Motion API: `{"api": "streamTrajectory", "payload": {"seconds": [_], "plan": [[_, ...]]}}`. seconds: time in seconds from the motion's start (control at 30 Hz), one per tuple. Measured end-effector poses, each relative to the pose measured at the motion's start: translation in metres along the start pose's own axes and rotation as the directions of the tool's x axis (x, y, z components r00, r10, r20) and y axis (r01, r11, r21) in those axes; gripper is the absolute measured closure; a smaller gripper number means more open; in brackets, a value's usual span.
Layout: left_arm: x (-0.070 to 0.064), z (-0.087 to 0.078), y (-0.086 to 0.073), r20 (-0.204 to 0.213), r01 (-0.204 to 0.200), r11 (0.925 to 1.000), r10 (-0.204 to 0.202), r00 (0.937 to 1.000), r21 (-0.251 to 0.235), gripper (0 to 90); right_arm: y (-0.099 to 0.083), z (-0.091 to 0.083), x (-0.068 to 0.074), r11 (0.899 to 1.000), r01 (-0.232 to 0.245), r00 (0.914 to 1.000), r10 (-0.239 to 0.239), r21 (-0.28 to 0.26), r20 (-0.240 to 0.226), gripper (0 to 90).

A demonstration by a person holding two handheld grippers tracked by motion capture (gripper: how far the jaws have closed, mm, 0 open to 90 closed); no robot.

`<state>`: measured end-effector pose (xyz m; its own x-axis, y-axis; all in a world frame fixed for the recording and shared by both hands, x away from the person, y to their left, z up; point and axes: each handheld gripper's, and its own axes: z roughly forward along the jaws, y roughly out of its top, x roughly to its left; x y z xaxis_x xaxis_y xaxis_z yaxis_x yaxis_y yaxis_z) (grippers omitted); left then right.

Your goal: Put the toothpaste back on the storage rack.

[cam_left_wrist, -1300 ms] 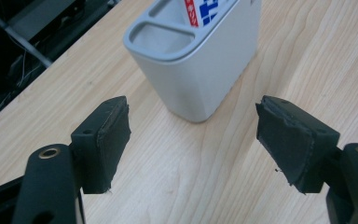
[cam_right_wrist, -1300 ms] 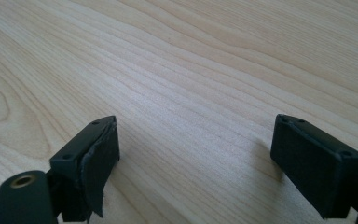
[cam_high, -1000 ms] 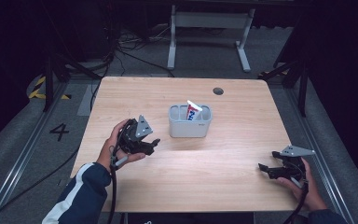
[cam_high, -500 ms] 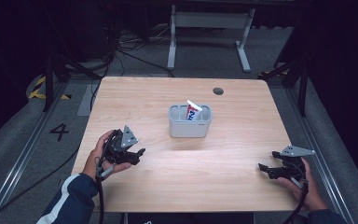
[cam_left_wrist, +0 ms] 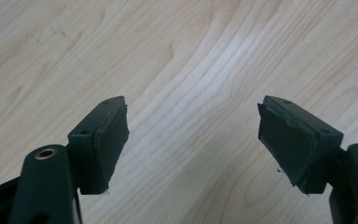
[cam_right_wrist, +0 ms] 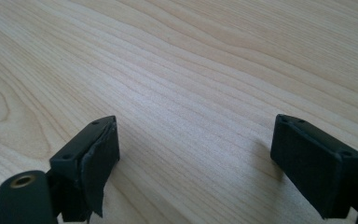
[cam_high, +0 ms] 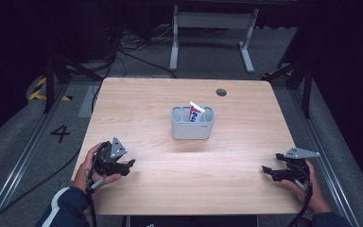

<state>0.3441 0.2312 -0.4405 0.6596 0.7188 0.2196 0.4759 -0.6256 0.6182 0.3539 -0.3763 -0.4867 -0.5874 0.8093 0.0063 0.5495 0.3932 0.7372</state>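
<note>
Both grippers (cam_high: 130,164) (cam_high: 267,170) wide apart, empty

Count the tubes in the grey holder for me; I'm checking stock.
1. A white, red and blue tube stands tilted in the grey holder mid-table, its top poking above the rim. The walls could hide shorter items inside.

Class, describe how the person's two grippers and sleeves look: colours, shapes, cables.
Both the left gripper and right gripper are black, each topped by a grey three-cornered plate and trailing a black cable. Their jaws carry dark square pads. The left sleeve is navy with a white stripe.
</note>
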Motion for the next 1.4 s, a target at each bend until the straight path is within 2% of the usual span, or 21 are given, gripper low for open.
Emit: {"api": "streamTrajectory", "payload": {"seconds": [0.07, 0.13, 0.23, 0.27, 0.37, 0.47, 0.6, 0.67, 0.73, 0.8, 0.87, 0.93, 1.0, 1.07, 1.1, 1.4], "plan": [[0.001, 0.000, -0.003, -0.007, 0.003, 1.0000, -0.003, 1.0000, 0.001, 24.7, 0.000, 0.000, 0.000, 1.000, 0.000, 1.0000, 0.000, 0.000, 0.000, 15.7], [0.004, 0.000, -0.011, -0.011, 0.025, 0.9997, -0.025, 0.9996, 0.005, 24.7, 0.000, 0.000, 0.000, 1.000, -0.001, 1.0000, 0.001, 0.000, 0.001, 15.7], [0.006, -0.002, -0.020, 0.002, 0.045, 0.9988, -0.045, 0.9990, 0.016, 24.6, 0.000, 0.000, 0.000, 1.000, -0.001, 1.0000, 0.001, 0.000, 0.001, 15.7], [0.006, -0.002, -0.023, 0.001, 0.056, 0.9984, -0.056, 0.9984, 0.006, 24.4, 0.000, 0.000, 0.000, 1.000, -0.001, 1.0000, 0.001, 0.000, 0.001, 15.7], [0.007, -0.002, -0.031, 0.011, 0.064, 0.9975, -0.065, 0.9979, 0.030, 23.9, 0.000, 0.000, 0.000, 1.000, -0.003, 1.0000, 0.003, -0.001, 0.002, 15.7], [0.007, -0.003, -0.039, 0.016, 0.090, 0.9955, -0.091, 0.9957, 0.031, 23.6, 0.000, 0.000, 0.000, 1.000, -0.002, 1.0000, 0.002, 0.000, 0.002, 15.7], [0.007, -0.004, -0.050, 0.004, 0.117, 0.9931, -0.117, 0.9932, 0.015, 22.3, 0.000, 0.000, 0.000, 1.000, -0.003, 1.0000, 0.003, -0.001, 0.002, 15.8], [0.008, -0.006, -0.055, 0.015, 0.132, 0.9913, -0.132, 0.9912, 0.007, 22.4, 0.000, 0.000, 0.000, 1.000, -0.003, 1.0000, 0.003, 0.000, 0.001, 15.7], [0.008, -0.006, -0.059, 0.018, 0.140, 0.9901, -0.141, 0.9899, 0.007, 22.3, 0.000, 0.000, 0.000, 1.000, -0.002, 1.0000, 0.002, 0.000, 0.002, 15.7], [0.008, -0.008, -0.062, 0.030, 0.132, 0.9911, -0.132, 0.9907, 0.017, 20.2, 0.000, 0.000, 0.000, 1.000, -0.002, 1.0000, 0.002, 0.000, 0.001, 15.7], [0.010, -0.008, -0.066, 0.030, 0.149, 0.9889, -0.149, 0.9885, -0.002, 18.9, 0.000, 0.000, 0.000, 1.000, -0.003, 1.0000, 0.003, 0.000, 0.001, 15.7], [0.013, -0.008, -0.071, 0.056, 0.185, 0.9826, -0.184, 0.9813, -0.011, 18.1, 0.000, 0.000, 0.000, 1.000, -0.002, 1.0000, 0.002, 0.000, 0.001, 15.7], [0.016, -0.006, -0.076, 0.081, 0.246, 0.9688, -0.242, 0.9668, -0.032, 15.8, 0.000, 0.000, 0.000, 1.000, -0.003, 1.0000, 0.003, 0.000, 0.001, 15.7], [0.018, -0.005, -0.080, 0.087, 0.242, 0.9685, -0.237, 0.9676, -0.057, 14.5, 0.000, 0.000, 0.000, 1.000, -0.002, 1.0000, 0.002, 0.000, 0.001, 15.7], [0.018, -0.006, -0.081, 0.087, 0.253, 0.9661, -0.247, 0.9650, -0.054, 14.5, 0.000, 0.000, 0.000, 1.000, -0.002, 1.0000, 0.002, 0.000, 0.001, 15.7], [0.019, -0.006, -0.081, 0.087, 0.252, 0.9662, -0.247, 0.9651, -0.054, 14.4, 0.000, 0.000, 0.000, 1.000, 0.000, 1.0000, 0.000, 0.000, 0.003, 15.8]]}}
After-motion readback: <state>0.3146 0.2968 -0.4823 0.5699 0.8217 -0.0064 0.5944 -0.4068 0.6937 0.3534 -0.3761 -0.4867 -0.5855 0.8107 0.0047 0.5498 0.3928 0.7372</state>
